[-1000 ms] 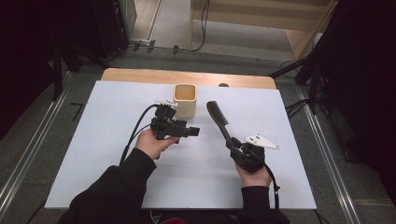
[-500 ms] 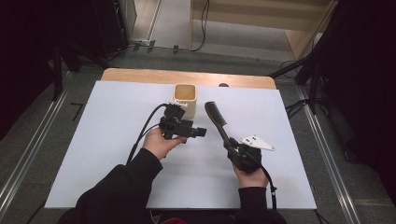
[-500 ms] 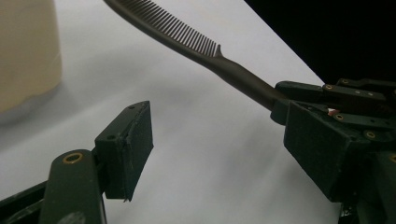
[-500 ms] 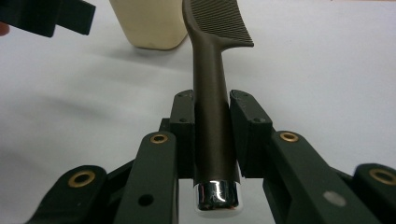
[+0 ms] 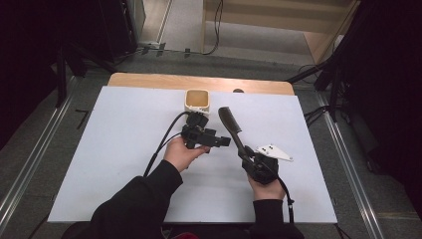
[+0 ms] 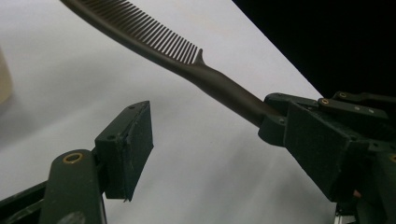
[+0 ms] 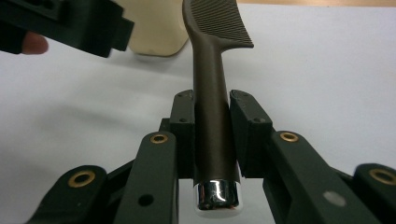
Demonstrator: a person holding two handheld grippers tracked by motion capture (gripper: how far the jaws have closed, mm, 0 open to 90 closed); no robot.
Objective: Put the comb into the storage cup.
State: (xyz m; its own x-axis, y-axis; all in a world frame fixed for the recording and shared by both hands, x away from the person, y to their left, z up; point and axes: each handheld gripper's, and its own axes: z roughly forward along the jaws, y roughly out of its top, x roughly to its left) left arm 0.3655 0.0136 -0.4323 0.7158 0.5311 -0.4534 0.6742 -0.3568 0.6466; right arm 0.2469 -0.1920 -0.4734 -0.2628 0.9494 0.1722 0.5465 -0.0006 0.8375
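Observation:
A dark comb (image 5: 229, 121) slants over the white table, teeth end toward the back. My right gripper (image 5: 247, 155) is shut on its handle; in the right gripper view both pads clamp the comb's handle (image 7: 211, 100), and its chrome cap sticks out below. My left gripper (image 5: 221, 141) is held level just left of the comb and points right at it. In the left gripper view, my left gripper (image 6: 215, 140) is open with nothing between its jaws, and the comb (image 6: 187, 60) crosses just beyond them. A cream cup (image 5: 197, 99) stands upright behind the left gripper.
The white table top (image 5: 114, 149) has a wooden strip (image 5: 149, 79) along its back edge. Black cables trail from the left gripper toward the person's sleeve. Grey floor with metal rails lies on both sides. The cup (image 7: 156, 32) stands close behind the comb's head.
My left gripper has moved right, closer to the comb's handle. The right hand and the comb have stayed where they were.

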